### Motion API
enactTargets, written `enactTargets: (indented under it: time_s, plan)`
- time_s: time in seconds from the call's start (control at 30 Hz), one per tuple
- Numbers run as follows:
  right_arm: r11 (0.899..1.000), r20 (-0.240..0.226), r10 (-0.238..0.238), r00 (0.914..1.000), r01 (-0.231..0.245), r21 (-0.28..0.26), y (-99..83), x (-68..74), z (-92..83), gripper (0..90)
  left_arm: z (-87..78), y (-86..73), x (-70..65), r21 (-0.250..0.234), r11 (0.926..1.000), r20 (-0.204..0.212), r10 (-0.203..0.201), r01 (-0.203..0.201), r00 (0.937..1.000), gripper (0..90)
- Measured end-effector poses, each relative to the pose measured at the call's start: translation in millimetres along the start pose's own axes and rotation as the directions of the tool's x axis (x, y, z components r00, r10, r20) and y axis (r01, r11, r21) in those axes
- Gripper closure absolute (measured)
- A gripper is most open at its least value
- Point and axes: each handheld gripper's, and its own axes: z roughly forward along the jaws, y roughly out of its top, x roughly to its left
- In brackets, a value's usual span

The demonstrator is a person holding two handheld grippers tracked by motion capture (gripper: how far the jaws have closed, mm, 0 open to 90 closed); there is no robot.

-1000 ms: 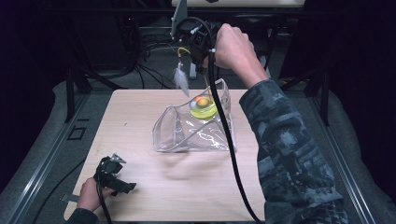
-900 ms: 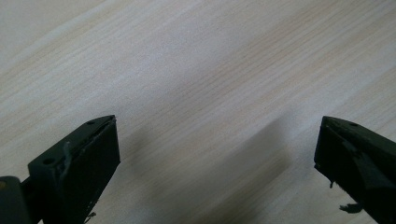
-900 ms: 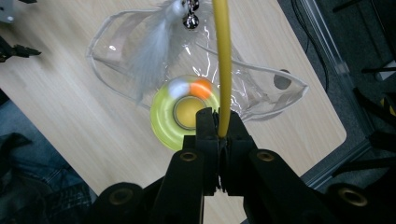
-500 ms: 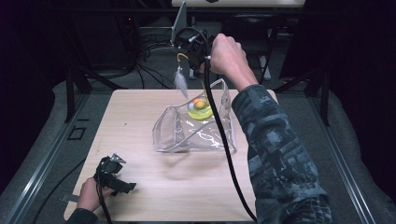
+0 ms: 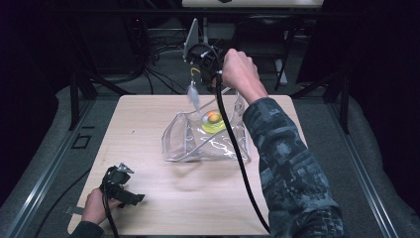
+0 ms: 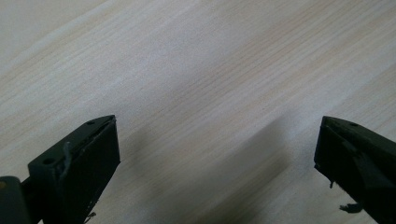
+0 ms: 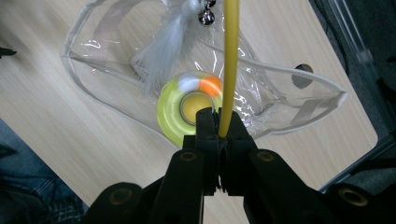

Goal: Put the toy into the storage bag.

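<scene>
Overhead, the right gripper (image 5: 207, 67) hangs above the table's (image 5: 148, 124) twelve o'clock edge, held in the person's right hand (image 5: 240, 74). Its jaws are pressed together on a yellow cord (image 7: 229, 65), from which a white feather (image 7: 163, 46) and a small bell (image 7: 206, 17) dangle. Directly below sits the clear plastic bag (image 5: 198, 144), near the table's centre, its mouth open toward twelve o'clock. Inside it lies a yellow ring toy (image 7: 180, 112) with an orange-and-white ball (image 7: 201, 84) in its track. At the seven o'clock corner, the left gripper (image 5: 121, 186) rests low over bare wood, its jaws spread wide with nothing between them.
</scene>
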Motion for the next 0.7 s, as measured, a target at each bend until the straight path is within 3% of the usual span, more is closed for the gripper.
enactTargets:
  time_s: [0.7]
  plan:
    - [0.999,-0.037,0.017,0.9992,-0.016,0.041,-25.3,0.2,50.9,87.6,0.2,0.7,-1.1,0.000,1.0000,0.003,0.005,-0.005,1.0000,0.2]
